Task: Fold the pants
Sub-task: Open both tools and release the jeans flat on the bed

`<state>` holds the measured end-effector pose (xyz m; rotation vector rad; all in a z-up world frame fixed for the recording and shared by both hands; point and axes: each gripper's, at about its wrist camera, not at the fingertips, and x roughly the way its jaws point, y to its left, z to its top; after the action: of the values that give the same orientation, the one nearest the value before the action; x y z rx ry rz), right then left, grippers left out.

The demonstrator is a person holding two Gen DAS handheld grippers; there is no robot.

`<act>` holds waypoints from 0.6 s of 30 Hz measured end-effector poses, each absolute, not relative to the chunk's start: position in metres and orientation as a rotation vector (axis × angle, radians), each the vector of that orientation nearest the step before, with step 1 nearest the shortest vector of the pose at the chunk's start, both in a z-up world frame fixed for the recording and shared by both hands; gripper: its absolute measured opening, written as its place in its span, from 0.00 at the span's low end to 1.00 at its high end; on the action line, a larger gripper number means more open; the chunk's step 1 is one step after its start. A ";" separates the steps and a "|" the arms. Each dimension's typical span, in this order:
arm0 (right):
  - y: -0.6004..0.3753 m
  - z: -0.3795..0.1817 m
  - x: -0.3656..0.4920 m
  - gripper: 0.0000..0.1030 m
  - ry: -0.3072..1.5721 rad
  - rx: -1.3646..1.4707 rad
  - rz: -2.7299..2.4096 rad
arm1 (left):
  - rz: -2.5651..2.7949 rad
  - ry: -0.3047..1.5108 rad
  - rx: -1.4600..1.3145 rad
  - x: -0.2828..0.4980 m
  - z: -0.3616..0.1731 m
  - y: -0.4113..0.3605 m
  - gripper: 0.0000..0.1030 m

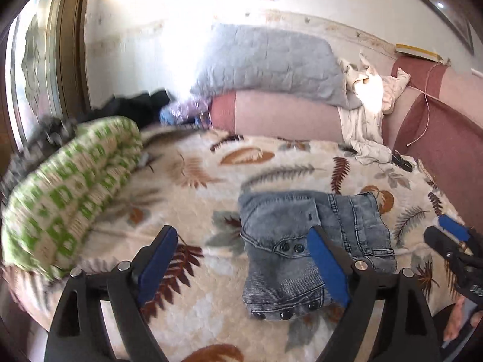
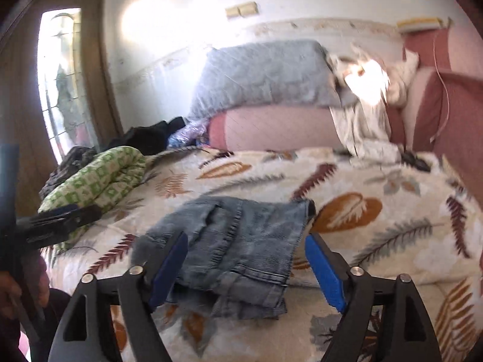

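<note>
- Since the pants (image 1: 314, 247) already lie as a compact denim bundle on the leaf-print blanket (image 1: 211, 181), near its front edge, you look to be at the tail end of the folding, at a check or a tidy-up.
- Your left gripper (image 1: 243, 261) hangs above the bed with its jaws spread wide and nothing between them; its right finger crosses in front of the bundle, but whether it touches the denim cannot be told.
- Your right gripper (image 2: 246, 267) is likewise wide apart and grips nothing, poised over the bundle's near edge.
- In the right wrist view the lower layers stick out unevenly at the front.
- Your next move likely calls for squaring those layers, or simply backing off.
- Keep clear of the green checked quilt (image 1: 69, 193) on your left.
</note>
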<state>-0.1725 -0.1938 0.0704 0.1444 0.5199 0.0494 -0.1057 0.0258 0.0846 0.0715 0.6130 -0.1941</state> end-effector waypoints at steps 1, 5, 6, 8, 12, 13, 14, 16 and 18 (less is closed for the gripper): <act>-0.191 0.076 -0.178 0.87 0.504 0.143 0.049 | -0.193 0.601 0.085 -0.109 0.089 0.025 0.86; -0.179 0.106 -0.202 0.96 0.413 0.128 0.017 | -0.144 0.558 0.148 -0.126 0.109 0.020 0.88; -0.175 0.113 -0.207 0.97 0.389 0.113 0.006 | -0.136 0.550 0.158 -0.129 0.112 0.019 0.88; -0.166 0.125 -0.215 0.97 0.356 0.074 0.000 | -0.131 0.537 0.164 -0.134 0.119 0.019 0.88; -0.150 0.142 -0.229 1.00 0.297 0.025 -0.005 | -0.132 0.540 0.158 -0.140 0.127 0.020 0.88; -0.145 0.146 -0.233 1.00 0.276 0.014 -0.008 | -0.129 0.538 0.164 -0.141 0.127 0.019 0.88; -0.143 0.149 -0.234 1.00 0.265 0.006 -0.012 | -0.126 0.534 0.172 -0.143 0.128 0.019 0.88; -0.137 0.152 -0.236 1.00 0.242 -0.023 -0.023 | -0.123 0.533 0.178 -0.143 0.129 0.019 0.88; -0.133 0.153 -0.238 1.00 0.228 -0.048 -0.031 | -0.118 0.539 0.168 -0.143 0.129 0.022 0.88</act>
<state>-0.2380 -0.1327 0.1530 -0.0476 0.2282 -0.0308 -0.1426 0.0218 0.1291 0.1678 0.5386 -0.1180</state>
